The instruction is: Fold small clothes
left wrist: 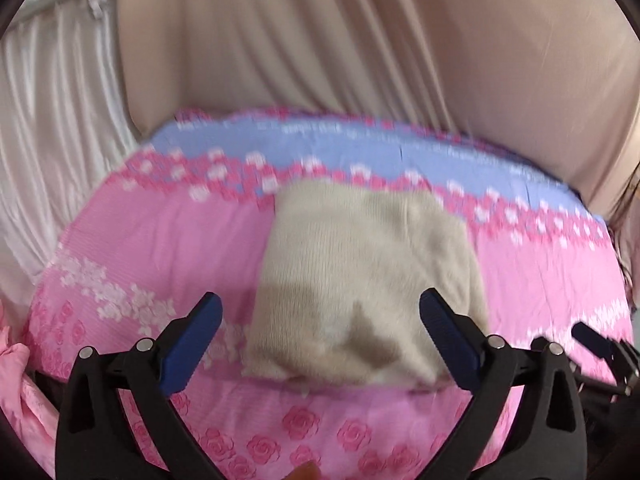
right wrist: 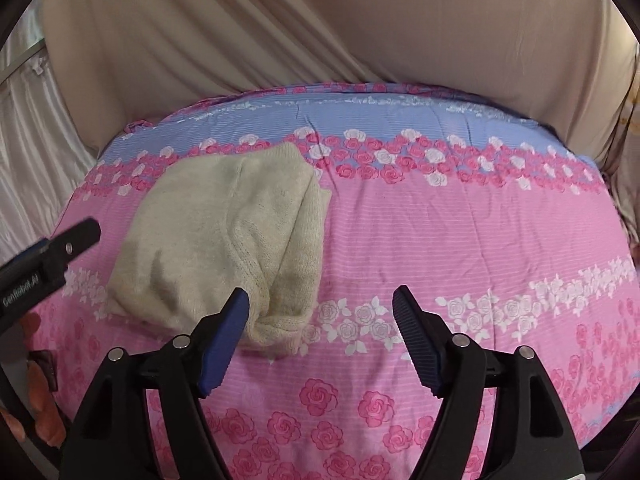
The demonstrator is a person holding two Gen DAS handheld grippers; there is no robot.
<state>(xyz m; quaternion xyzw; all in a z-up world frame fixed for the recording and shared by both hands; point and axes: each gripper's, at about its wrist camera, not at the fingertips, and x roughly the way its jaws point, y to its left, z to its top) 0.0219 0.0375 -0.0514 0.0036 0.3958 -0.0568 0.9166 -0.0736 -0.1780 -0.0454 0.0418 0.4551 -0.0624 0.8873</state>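
Observation:
A cream knitted garment (left wrist: 360,280) lies folded into a thick rectangle on the pink and blue rose-print sheet (left wrist: 140,248). My left gripper (left wrist: 320,312) hovers over its near edge, jaws wide open, with nothing pressed between the blue pads. In the right wrist view the same garment (right wrist: 224,236) lies left of centre on the sheet (right wrist: 440,232). My right gripper (right wrist: 320,308) stands open just off the garment's near right corner, its pads bare. The left gripper's finger (right wrist: 72,240) shows at the left edge, and the right gripper's finger (left wrist: 592,340) at the lower right of the left wrist view.
A beige draped cloth (right wrist: 320,32) hangs behind the sheet's far edge. White satin fabric (left wrist: 52,140) hangs on the left. A pink cloth (left wrist: 16,380) lies off the near left corner. The sheet's right half (right wrist: 500,240) bears only its print.

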